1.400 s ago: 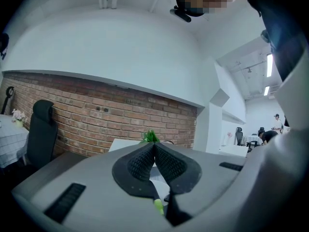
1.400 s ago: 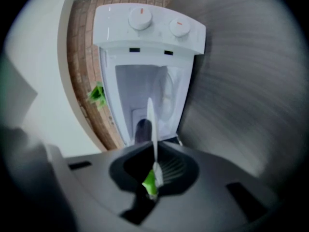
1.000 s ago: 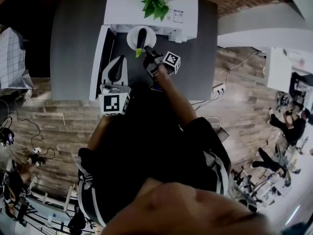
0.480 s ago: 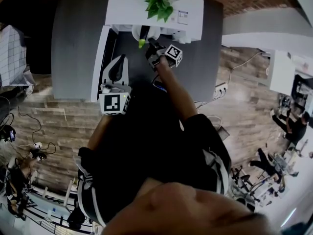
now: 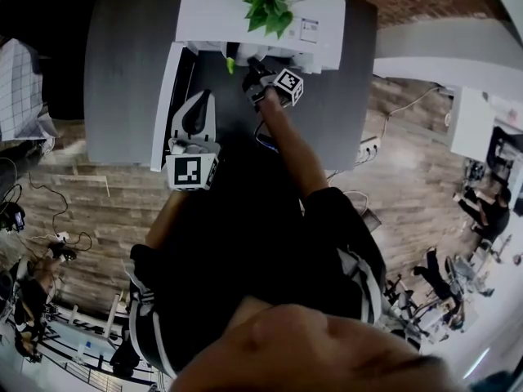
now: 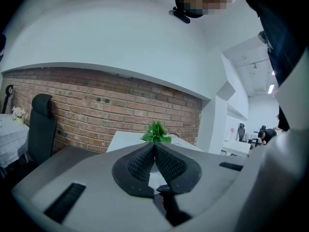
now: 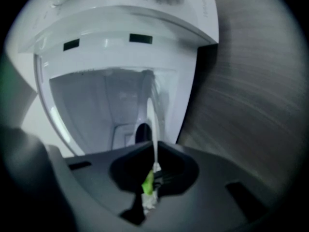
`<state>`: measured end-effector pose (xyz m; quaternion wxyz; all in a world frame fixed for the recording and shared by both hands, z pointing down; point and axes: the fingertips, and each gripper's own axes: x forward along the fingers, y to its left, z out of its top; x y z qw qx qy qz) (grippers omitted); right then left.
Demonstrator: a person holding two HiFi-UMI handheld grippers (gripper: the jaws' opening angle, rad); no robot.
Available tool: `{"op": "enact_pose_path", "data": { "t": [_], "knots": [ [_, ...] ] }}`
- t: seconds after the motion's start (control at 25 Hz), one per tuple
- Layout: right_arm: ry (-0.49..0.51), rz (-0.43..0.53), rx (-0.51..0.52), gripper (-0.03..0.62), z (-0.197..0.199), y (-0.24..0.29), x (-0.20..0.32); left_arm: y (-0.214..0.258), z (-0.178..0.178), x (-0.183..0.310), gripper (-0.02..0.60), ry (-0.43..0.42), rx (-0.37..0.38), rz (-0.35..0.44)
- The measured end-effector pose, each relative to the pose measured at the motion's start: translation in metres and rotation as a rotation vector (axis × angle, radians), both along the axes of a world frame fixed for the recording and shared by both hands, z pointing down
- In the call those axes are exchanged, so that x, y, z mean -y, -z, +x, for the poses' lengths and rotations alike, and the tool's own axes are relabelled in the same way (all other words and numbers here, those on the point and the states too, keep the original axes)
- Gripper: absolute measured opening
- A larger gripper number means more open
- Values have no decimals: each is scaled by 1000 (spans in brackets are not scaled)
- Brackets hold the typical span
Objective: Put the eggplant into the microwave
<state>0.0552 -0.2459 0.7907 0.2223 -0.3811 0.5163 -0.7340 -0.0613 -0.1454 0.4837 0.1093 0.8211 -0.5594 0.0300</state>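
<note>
**Plate and eggplant going in through the microwave's open front**
The right tongs are clamped on the rim of the white round plate, which carries the dark purple eggplant with a green stem partly inside the white microwave on the grey bench. The left tongs are closed and empty. The plate is best kept level and clear of the cavity walls until it is set down.

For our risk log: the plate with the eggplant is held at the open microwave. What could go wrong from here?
The right gripper pinches the plate only at its rim, so it may tilt and the eggplant could roll off. The plate might also knock the microwave at its opening.
</note>
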Motion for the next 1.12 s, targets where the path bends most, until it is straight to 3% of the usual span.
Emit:
{"op": "enact_pose_path", "data": {
  "t": [1.0, 1.12],
  "knots": [
    [-9, -30, -7, 43, -2, -11, 10, -7, -2, 0, 35, 0, 5, -9],
    [-15, -30, -13, 85, 1, -12, 9, -5, -1, 1, 35, 3, -3, -3]
  ]
}}
